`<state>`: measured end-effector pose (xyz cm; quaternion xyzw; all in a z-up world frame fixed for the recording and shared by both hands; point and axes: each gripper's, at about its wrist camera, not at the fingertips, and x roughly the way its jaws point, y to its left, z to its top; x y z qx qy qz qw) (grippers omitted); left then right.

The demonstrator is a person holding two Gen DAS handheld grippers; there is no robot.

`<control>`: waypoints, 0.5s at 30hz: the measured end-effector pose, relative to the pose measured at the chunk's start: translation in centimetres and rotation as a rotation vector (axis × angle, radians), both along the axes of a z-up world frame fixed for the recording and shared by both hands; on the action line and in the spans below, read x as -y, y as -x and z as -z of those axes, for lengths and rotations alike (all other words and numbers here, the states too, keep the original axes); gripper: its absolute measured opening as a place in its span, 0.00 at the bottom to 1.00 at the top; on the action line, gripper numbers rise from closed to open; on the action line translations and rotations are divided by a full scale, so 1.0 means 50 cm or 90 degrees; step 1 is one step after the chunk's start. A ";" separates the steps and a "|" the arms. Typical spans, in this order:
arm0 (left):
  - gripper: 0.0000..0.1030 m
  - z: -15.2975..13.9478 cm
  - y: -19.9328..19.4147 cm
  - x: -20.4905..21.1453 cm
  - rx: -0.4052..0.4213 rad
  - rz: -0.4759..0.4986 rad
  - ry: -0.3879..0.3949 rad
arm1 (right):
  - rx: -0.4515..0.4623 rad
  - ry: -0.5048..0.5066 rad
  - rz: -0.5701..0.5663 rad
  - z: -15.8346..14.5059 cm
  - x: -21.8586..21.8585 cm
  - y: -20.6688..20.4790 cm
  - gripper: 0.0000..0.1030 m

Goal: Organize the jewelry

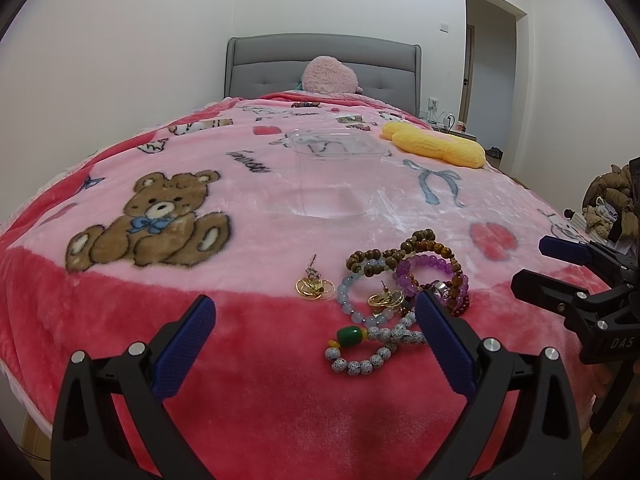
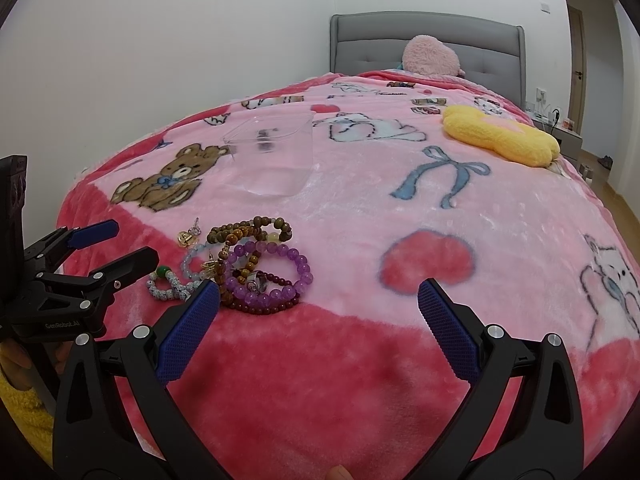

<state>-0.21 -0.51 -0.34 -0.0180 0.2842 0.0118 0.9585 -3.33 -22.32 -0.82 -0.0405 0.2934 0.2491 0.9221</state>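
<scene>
A pile of beaded bracelets (image 1: 416, 276) lies on the pink blanket near the bed's front edge, with a purple bracelet (image 2: 276, 276), a white speckled bracelet with a green bead (image 1: 368, 344), a silver ring (image 2: 256, 282) and two gold earrings (image 1: 314, 286) (image 1: 386, 299). A clear plastic box (image 1: 334, 172) stands empty behind them; it also shows in the right wrist view (image 2: 274, 152). My left gripper (image 1: 314, 320) is open and empty, just in front of the pile. My right gripper (image 2: 320, 304) is open and empty, to the right of the pile.
A yellow plush cushion (image 1: 434, 144) lies at the back right of the bed. A pink plush toy (image 1: 330, 76) leans on the grey headboard (image 1: 260, 64). The blanket (image 1: 240, 208) has a teddy bear print at the left.
</scene>
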 end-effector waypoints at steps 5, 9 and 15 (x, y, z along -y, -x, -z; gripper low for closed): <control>0.95 -0.002 0.001 0.001 0.001 -0.002 0.001 | -0.001 -0.002 -0.002 0.000 -0.001 0.002 0.92; 0.95 -0.005 0.003 0.004 0.008 0.000 0.003 | -0.013 -0.012 -0.002 0.000 -0.001 -0.002 0.92; 0.94 -0.012 -0.013 -0.037 0.006 0.023 0.022 | -0.048 -0.059 -0.005 -0.002 0.009 -0.028 0.80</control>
